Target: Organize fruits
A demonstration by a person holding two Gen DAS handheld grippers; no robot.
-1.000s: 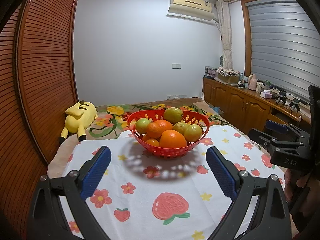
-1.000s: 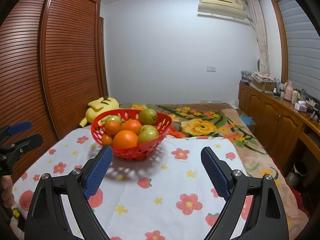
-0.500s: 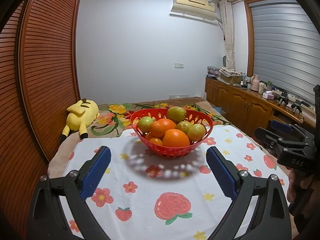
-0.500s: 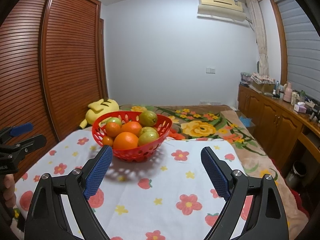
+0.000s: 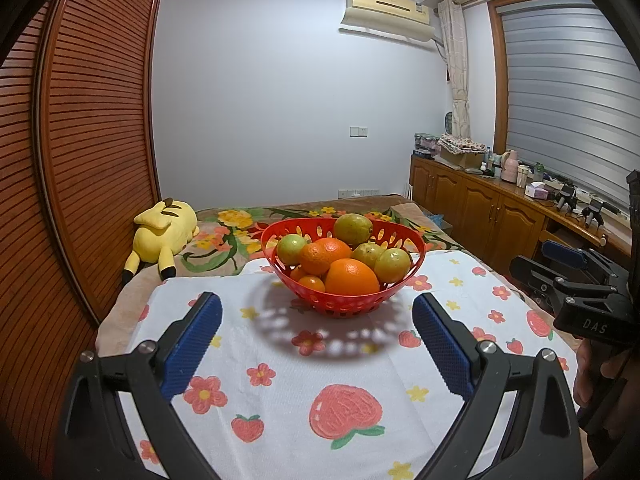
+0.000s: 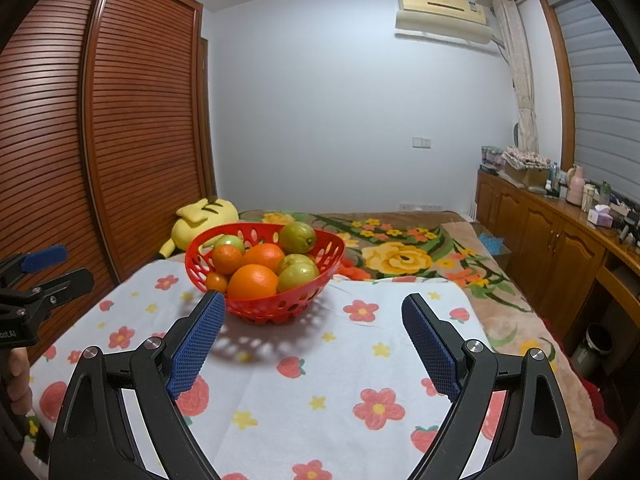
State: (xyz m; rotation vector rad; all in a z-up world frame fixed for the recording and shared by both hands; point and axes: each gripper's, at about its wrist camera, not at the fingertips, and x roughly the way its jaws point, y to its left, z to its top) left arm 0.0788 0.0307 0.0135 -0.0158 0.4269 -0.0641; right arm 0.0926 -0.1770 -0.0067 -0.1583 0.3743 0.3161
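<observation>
A red perforated basket (image 5: 414, 270) (image 6: 328, 258) stands on a white cloth printed with flowers and strawberries (image 5: 280, 364) (image 6: 320, 360). It holds several oranges, the biggest in front (image 5: 351, 277) (image 6: 253, 282), and several green fruits, one on top (image 5: 353, 229) (image 6: 297, 237). My left gripper (image 5: 317, 322) is open and empty, short of the basket. My right gripper (image 6: 313, 322) is open and empty too, with the basket ahead to its left. Each gripper also shows at the edge of the other's view, the right one (image 5: 568, 276) and the left one (image 6: 40, 276).
A yellow plush toy (image 5: 162, 236) (image 6: 200, 220) lies on the flowered bedspread (image 6: 400, 256) behind the cloth. A slatted wooden wardrobe (image 5: 80, 160) runs along the left. A wooden cabinet (image 5: 480, 212) with small items lines the right wall. A bin (image 6: 596, 344) stands by the bed.
The left wrist view has shifted slightly, so the basket sits a little further right in it. Both grippers stay open and empty.
</observation>
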